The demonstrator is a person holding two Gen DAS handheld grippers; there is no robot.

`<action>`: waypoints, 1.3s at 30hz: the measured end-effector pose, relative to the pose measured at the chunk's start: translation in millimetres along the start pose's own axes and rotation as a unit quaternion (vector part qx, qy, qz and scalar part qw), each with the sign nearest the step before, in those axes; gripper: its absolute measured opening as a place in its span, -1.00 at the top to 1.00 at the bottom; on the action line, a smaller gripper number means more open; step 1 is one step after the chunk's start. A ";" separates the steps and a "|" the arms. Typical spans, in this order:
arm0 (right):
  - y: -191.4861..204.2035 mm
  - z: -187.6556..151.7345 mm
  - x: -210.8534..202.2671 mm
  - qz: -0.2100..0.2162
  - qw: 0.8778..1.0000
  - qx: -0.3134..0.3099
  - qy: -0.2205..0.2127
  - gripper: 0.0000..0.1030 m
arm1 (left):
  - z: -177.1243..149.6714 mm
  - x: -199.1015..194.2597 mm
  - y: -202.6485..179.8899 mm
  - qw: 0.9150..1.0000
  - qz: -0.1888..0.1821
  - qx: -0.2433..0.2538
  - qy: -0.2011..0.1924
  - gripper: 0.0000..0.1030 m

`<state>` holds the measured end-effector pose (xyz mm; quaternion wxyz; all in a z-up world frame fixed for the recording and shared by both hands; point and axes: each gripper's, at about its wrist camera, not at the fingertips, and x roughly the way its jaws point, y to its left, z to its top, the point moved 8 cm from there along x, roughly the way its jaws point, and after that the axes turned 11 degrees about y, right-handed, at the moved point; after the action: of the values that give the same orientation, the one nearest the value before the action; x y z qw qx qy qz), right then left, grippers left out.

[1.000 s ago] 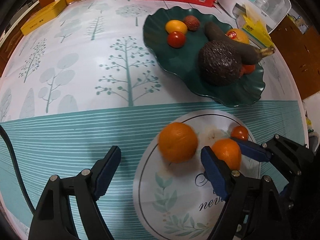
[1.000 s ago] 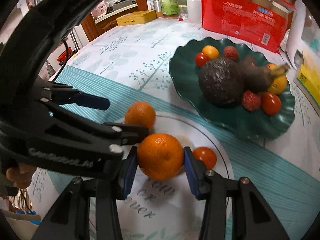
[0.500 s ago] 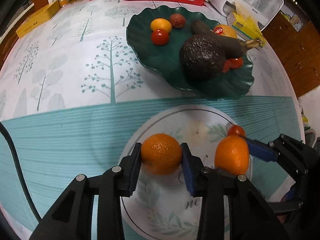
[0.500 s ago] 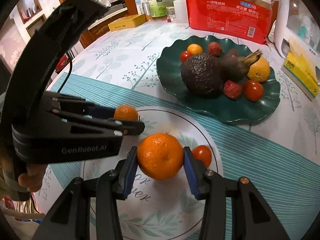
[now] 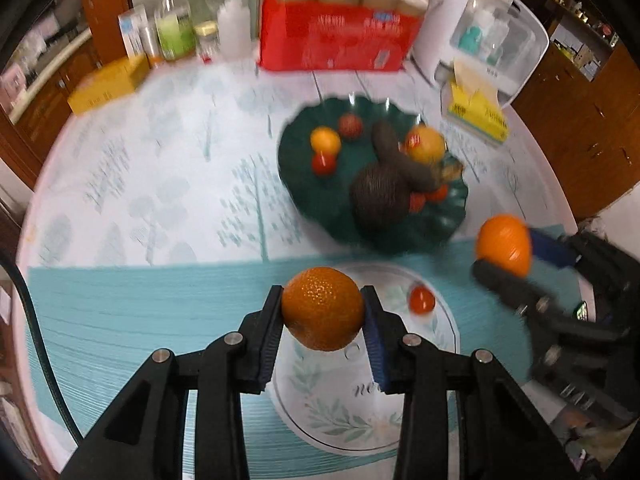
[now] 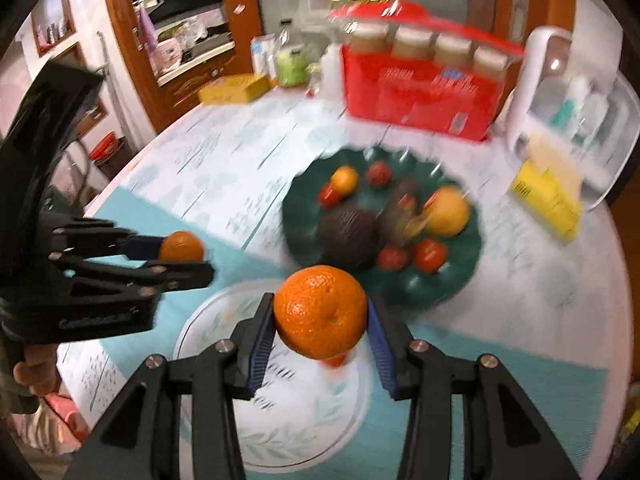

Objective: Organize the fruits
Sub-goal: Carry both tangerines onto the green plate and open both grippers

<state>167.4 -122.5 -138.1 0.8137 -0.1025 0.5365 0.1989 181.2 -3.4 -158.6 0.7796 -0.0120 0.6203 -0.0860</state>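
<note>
My left gripper is shut on an orange and holds it above the white plate. My right gripper is shut on a second orange, also lifted above the white plate. The right gripper and its orange show at the right in the left wrist view. The left gripper's orange shows at the left in the right wrist view. A small red tomato lies on the white plate. The dark green plate beyond holds an avocado, a dark banana, tomatoes and citrus.
A red box of jars, bottles, a yellow box, a yellow tissue pack and a clear bin line the table's far side. Wooden cabinets stand behind.
Both grippers have lifted their oranges off the white plate and moved up and back. The left gripper closed on its orange within the last second. The views are motion-blurred.
</note>
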 end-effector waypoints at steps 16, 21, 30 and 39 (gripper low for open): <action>-58.3 118.5 -119.9 -0.033 0.993 0.039 -0.108 0.14 | 99.8 -113.2 -6.2 0.994 0.045 0.018 -0.095 0.30; -74.3 143.4 -130.0 -0.025 0.991 0.057 -0.116 0.14 | 127.1 -125.7 -12.7 0.992 0.052 0.024 -0.111 0.29; -87.5 162.7 -67.5 -0.011 0.997 0.060 -0.056 0.13 | 149.3 -50.1 -21.8 0.998 0.026 0.016 -0.059 0.29; -88.9 146.3 51.3 0.005 0.996 0.075 0.047 0.13 | 144.5 54.7 -14.1 1.000 0.022 0.010 0.014 0.29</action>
<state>345.4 -135.9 -130.1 0.7917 -0.0473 0.5884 0.1574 331.3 -38.2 -176.3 0.7723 0.0103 0.6307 -0.0752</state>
